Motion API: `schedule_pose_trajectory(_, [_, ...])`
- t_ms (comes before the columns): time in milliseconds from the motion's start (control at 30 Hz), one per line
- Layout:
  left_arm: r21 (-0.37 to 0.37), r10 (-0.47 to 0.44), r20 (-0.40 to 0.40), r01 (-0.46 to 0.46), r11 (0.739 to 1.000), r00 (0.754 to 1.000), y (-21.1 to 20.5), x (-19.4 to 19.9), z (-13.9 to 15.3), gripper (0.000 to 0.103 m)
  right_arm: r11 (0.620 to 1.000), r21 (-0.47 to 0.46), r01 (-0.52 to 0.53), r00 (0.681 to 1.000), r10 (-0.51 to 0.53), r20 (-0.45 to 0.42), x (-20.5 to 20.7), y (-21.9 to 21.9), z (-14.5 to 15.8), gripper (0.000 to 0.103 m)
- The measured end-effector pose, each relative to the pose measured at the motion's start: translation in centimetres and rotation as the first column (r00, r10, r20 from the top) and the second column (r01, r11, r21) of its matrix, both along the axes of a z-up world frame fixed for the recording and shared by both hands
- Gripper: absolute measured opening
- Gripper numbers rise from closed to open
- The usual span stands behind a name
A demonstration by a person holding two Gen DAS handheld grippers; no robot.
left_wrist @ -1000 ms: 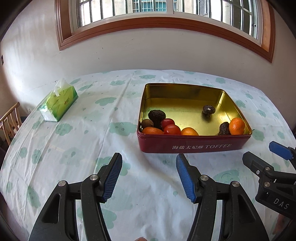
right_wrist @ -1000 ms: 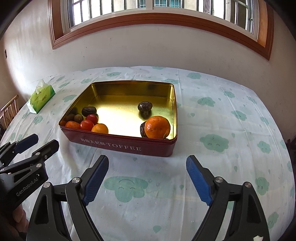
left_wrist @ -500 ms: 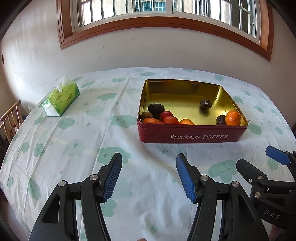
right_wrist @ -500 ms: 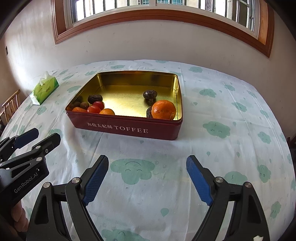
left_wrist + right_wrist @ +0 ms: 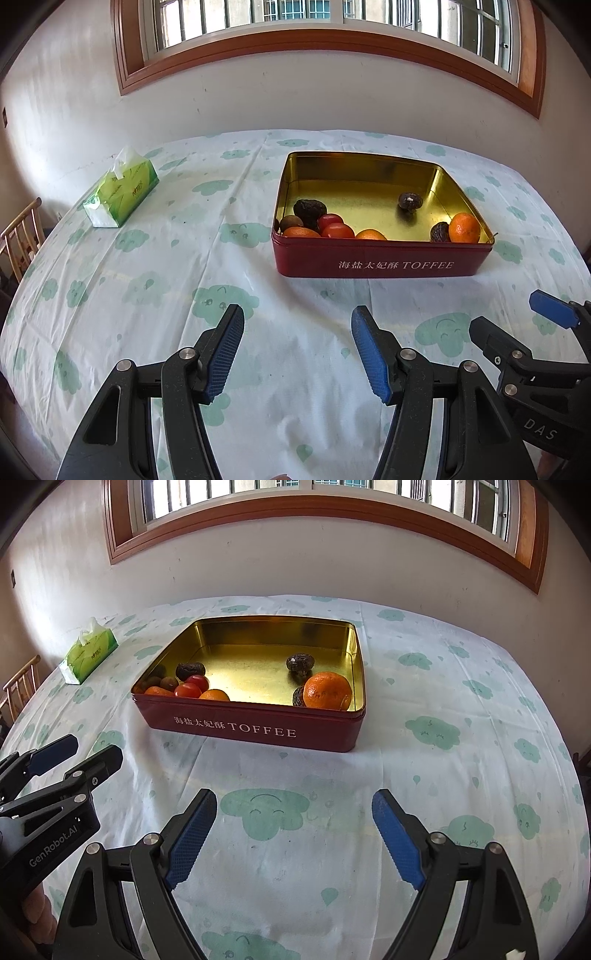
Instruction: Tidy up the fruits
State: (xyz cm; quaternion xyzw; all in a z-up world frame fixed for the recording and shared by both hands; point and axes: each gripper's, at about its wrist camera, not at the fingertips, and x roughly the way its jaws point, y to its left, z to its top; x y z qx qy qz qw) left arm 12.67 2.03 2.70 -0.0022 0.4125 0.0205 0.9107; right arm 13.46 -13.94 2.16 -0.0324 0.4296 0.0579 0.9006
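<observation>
I have pulled both grippers back from the red rectangular toffee tin with the gold interior (image 5: 380, 258): a second ago it filled more of each view, and now it sits farther up the frame, with a wide strip of cloud-printed white tablecloth (image 5: 155, 280) on the worktop between it and me. The left gripper (image 5: 297, 350) has its jaws spread with nothing between them, and the right gripper (image 5: 291, 834) is the same, empty and apart. The fruit all lies inside the tin: two red cherry tomatoes (image 5: 334, 227) clustered with small oranges and dark wrinkled fruits in the near-left corner, a large orange mandarin (image 5: 328, 691) in the near-right corner touching a dark fruit, and one dark fruit alone mid-tin. The green tissue box (image 5: 120, 192) stands well apart. I read this as a retreat with nothing left outside, so the sorting looks finished.
</observation>
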Motion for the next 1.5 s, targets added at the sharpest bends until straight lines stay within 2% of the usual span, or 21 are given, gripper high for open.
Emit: schedule_pose_trajectory(1500, [-0.011, -0.014, -0.005, 0.014, 1.000, 1.000, -0.54, -0.25, 0.21, 0.061, 1.000, -0.003, -0.002, 1.000, 0.002, -0.020, -0.22, -0.20, -0.52, 0.084])
